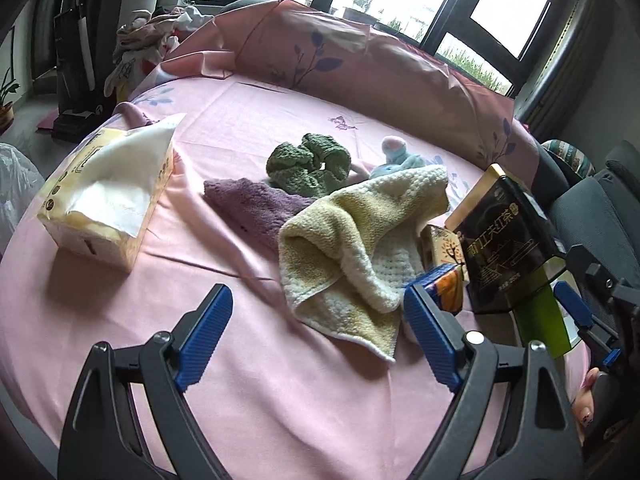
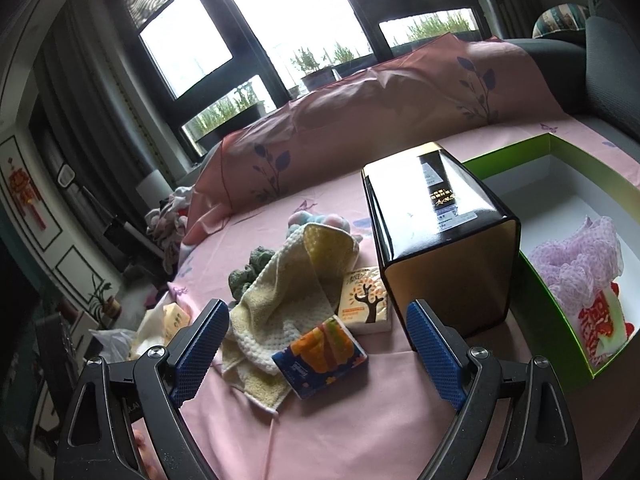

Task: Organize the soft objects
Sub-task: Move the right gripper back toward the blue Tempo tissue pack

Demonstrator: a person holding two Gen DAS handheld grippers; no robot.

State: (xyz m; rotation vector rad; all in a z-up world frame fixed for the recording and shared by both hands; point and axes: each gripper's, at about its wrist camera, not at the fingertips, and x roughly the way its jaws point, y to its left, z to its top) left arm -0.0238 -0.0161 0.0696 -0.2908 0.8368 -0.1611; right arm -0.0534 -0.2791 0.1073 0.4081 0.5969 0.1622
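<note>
A pink sheet with purple leaf print point(image 1: 248, 360) covers the bed, and a long pillow in the same print point(image 1: 360, 68) lies along its far edge, under the windows. Near the right edge sits an open green cardboard box with white lining point(image 2: 568, 168), holding lilac foam netting point(image 2: 576, 268). Just beside it stands a black-and-gold tea tin point(image 2: 444, 240). Toward the left edge rests a yellow tissue box point(image 1: 108, 196). In the middle, a crumpled pale yellow waffle towel point(image 1: 352, 248) overlaps a purple cloth point(image 1: 256, 204), with a green knitted cloth point(image 1: 308, 164) and a blue-pink plush toy point(image 1: 394, 156) behind. Two small tissue packs, one cream with a tree point(image 2: 366, 300), one blue and orange point(image 2: 320, 356), lie by the towel. The left tool point(image 1: 316, 340) and right tool point(image 2: 316, 348) both hang released, grasping nothing.
</note>
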